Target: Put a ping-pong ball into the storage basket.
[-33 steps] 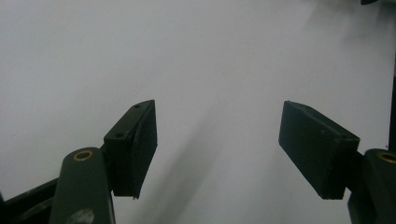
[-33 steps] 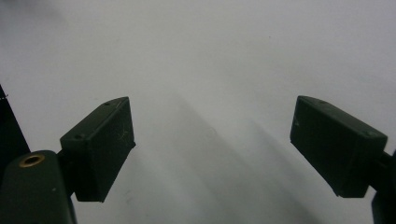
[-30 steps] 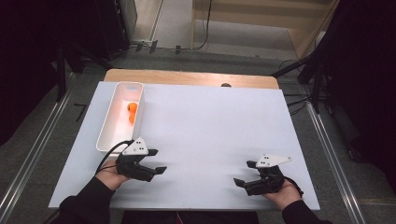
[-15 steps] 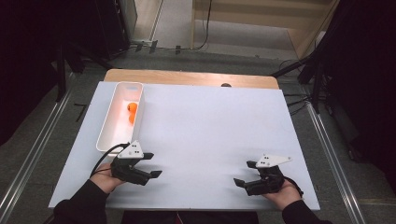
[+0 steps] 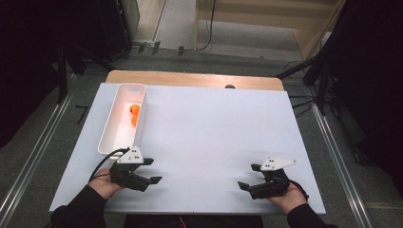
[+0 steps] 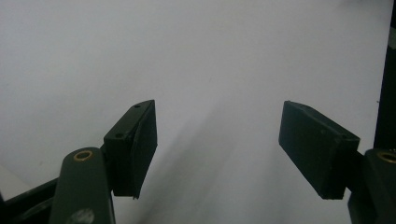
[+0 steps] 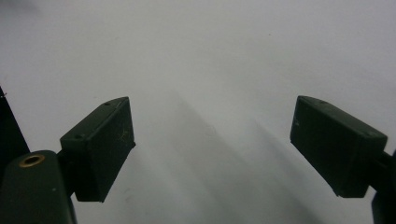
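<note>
Looking down from the high view, the orange balls (image 5: 135, 114) inside the white tray (image 5: 110, 140) blur into one another, so their number is hard to make out, and the tray's near wall hides part of its floor. A small dark spot (image 5: 230, 87) at the far edge of the desk (image 5: 209, 128) is too small to identify. Both forearms are cut off at the bottom of that view.

The left claw (image 5: 151, 171) rests near the desk's near left corner, just in front of the tray's near end but apart from it. In the left gripper view its jaws stand spread with bare white desk between them (image 6: 217, 144); nothing is held or touched by the pads.

The right claw (image 5: 249, 176) sits near the near right corner, well apart from the tray. The right gripper view shows it (image 7: 212, 149) spread wide too, with plain desk surface between the jaws.

The tray lies along the desk's left edge, its far end close to the far left corner, with the balls in its far half. A strip of wood (image 5: 190, 79) shows beyond the white surface at the far edge. Nothing lies between either claw and the tray.
</note>
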Available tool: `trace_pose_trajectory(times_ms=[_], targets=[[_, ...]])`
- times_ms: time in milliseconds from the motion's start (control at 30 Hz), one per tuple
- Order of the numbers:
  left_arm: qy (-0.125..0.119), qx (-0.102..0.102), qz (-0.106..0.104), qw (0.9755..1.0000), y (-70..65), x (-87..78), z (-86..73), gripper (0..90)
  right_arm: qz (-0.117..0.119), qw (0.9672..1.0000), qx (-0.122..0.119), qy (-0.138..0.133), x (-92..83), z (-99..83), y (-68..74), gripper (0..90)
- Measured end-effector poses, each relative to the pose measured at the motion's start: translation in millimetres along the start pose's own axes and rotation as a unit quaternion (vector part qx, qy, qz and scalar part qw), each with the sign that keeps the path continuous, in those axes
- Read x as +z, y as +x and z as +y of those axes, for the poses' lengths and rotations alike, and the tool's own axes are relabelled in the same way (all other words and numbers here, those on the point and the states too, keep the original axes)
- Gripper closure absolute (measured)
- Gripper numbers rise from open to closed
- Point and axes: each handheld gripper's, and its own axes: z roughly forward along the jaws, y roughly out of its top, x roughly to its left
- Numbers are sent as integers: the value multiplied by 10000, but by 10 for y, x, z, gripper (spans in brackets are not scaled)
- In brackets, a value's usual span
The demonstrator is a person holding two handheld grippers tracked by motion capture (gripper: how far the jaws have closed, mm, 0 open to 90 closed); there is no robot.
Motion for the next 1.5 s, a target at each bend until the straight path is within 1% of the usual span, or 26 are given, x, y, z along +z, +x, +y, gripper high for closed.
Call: trace_pose_trajectory(times_ms=[167,267,633,1333,1400,1500], targets=[[-9,-9,-4,10000,-6,-6,-15,283,-1,10000,-5,0,0,-1,0,122],[31,-11,-1,10000,-4,-1,-24,283,2,10000,-2,4,-2,-1,1,122],[19,-13,2,10000,-4,3,-23,283,5,10000,-8,5,-3,-1,1,122],[90,-10,6,10000,-1,2,-23,283,-17,10000,-3,20,3,-3,3,122],[43,-28,-3,10000,-3,4,-22,283,-19,10000,-3,20,3,-3,3,122],[44,-10,14,10000,-4,1,-19,283,-21,10000,-7,18,3,-3,1,122]])
